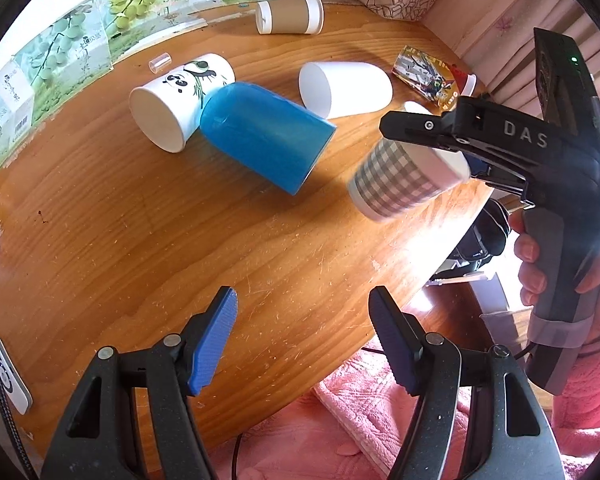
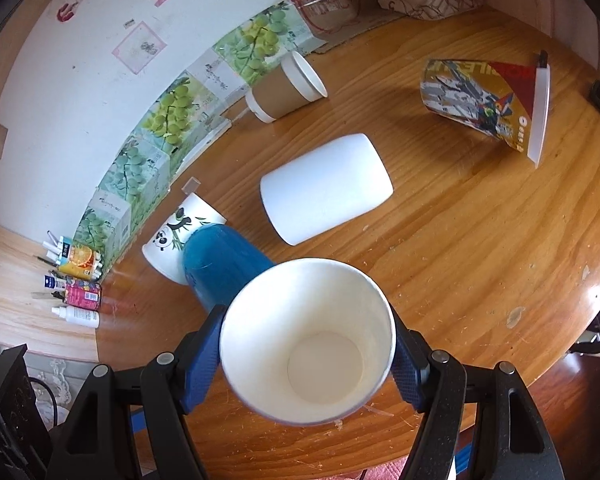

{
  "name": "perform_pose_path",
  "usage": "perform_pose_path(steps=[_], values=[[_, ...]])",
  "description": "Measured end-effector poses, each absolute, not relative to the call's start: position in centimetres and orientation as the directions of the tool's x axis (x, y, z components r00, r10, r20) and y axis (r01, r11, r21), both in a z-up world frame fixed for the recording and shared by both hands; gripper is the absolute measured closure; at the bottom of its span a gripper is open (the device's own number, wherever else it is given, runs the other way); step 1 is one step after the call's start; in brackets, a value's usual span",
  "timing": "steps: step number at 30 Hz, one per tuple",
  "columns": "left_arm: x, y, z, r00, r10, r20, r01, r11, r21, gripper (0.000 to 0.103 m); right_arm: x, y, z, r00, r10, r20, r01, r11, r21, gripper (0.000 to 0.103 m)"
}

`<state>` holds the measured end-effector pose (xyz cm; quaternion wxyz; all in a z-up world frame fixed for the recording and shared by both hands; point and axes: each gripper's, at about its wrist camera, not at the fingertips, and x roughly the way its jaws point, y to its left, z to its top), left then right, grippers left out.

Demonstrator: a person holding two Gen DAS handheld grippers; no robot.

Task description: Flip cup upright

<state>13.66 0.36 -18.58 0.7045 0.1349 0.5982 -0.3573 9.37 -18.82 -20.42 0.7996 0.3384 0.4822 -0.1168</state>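
Six paper cups show on the round wooden table (image 1: pixel 140 240), and one of them is off its surface. Going down in size: the blue paper cup (image 1: pixel 262 136) lies on its side in the middle, the plain white paper cup (image 1: pixel 346 88) lies on its side behind it, the white panda-print paper cup (image 1: pixel 180 100) lies touching the blue one, and the brown-sleeved paper cup (image 1: pixel 290 14) lies far back near the wall. A robot-print cup (image 2: pixel 480 104) lies on its side at the right edge.

The grey checked paper cup (image 1: pixel 400 176) is the one in hand. The right gripper (image 2: pixel 306 354) has its blue pads (image 2: pixel 202 360) closed against the cup's two sides just under the rim. In the left view the cup hangs tilted above the table, its long axis slanting with the base lower and toward the left, the mouth up toward the gripper. In my judgement the base must still turn more downward before the cup can stand.

The left gripper (image 1: pixel 302 340) is wide open, holds nothing, and hovers near the table edge, further from the cup.

The checked cup's base is blurred, and I cannot tell how high it is.
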Motion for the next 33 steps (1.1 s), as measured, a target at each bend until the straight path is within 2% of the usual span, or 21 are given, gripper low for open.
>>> perform_pose_path(steps=[5, 18, 23, 26, 33], values=[[13.4, 0.5, -18.2, 0.059, -0.349, -0.935, 0.630, 0.740, -0.236, 0.031, 9.5, -18.3, -19.5, 0.504, 0.176, -0.845, 0.449, 0.782, 0.431, 0.026], [12.3, 1.8, -16.0, 0.196, -0.344, -0.918, 0.412, 0.879, -0.241, 0.031, 9.3, -18.6, -16.9, 0.497, 0.277, -0.822, 0.224, 0.875, 0.430, 0.020], [10.8, 2.8, -16.0, 0.223, -0.340, -0.914, 0.312, 0.913, -0.264, 0.031, 9.6, -17.5, -15.9, 0.509, 0.283, -0.813, 0.015, 0.942, 0.336, 0.020], [9.7, 3.0, -16.2, 0.243, -0.315, -0.917, 0.280, 0.928, -0.245, 0.031, 9.4, -16.0, -15.6, 0.526, 0.276, -0.804, -0.148, 0.961, 0.233, 0.020], [7.7, 3.7, -16.4, 0.282, -0.310, -0.908, 0.207, 0.944, -0.257, 0.031, 8.5, -13.1, -16.7, 0.460, 0.364, -0.810, -0.520, 0.850, 0.086, 0.020]])
